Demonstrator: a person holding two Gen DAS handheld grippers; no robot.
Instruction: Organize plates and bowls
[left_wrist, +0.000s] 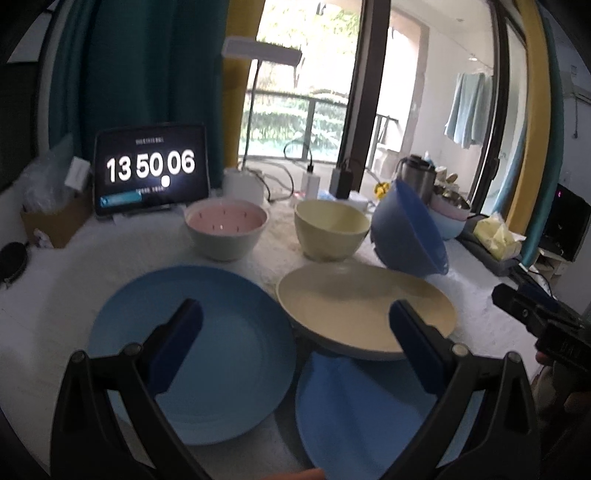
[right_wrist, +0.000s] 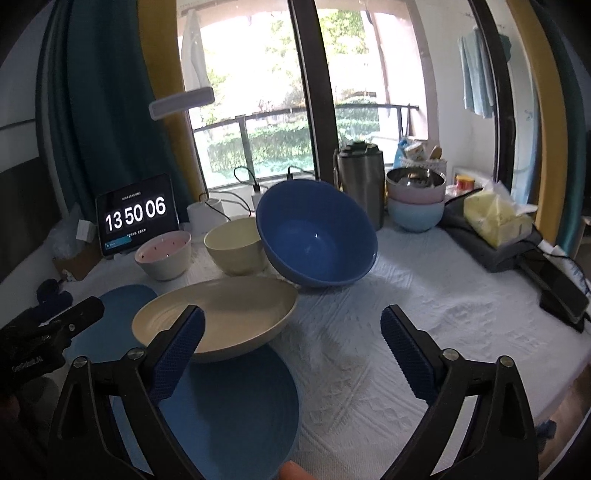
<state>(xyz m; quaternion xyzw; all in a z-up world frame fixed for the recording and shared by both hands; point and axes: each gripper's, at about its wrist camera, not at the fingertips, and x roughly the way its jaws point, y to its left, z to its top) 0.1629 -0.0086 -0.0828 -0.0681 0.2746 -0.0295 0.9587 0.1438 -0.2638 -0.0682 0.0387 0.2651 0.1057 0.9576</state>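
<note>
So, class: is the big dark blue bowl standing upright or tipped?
Tipped. The dark blue bowl leans on its side, its opening facing sideways, while the cream bowl beside it sits level.

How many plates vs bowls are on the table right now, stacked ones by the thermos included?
Plates: 3 — light blue plate, cream plate, dark blue plate.
Loose bowls: 3 — pink-lined bowl, cream bowl, tilted dark blue bowl.
Stacked bowls: 3 — metal bowl, pink bowl, light blue bowl.
Total: 9.
</note>
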